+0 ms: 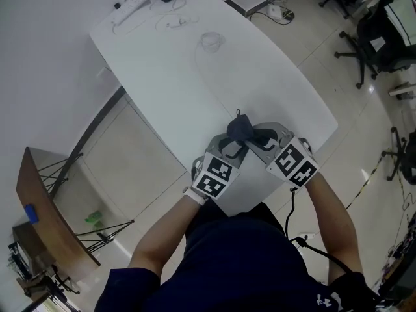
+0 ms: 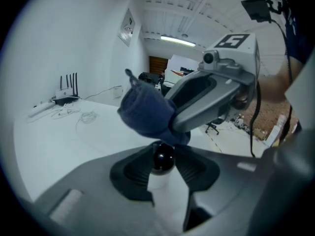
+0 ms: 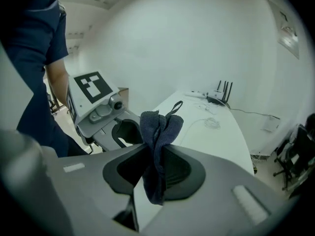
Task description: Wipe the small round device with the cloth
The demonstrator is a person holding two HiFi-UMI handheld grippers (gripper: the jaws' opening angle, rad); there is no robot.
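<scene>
Pinching the small round device (image 2: 162,157), a glossy black ball, the left gripper (image 2: 162,165) has its jaws closed on either side of it. The dark blue cloth (image 2: 146,114) bunches right above the ball, and its lower edge seems to touch the top of it. The right gripper (image 3: 155,154) holds that cloth, jaws clamped on its gathered middle, with a loop sticking up and a tail hanging below. In the head view both grippers meet over the near edge of the white bench (image 1: 195,77). A router (image 2: 66,91) with upright antennas and loose cables (image 1: 174,22) lie at the far end.
</scene>
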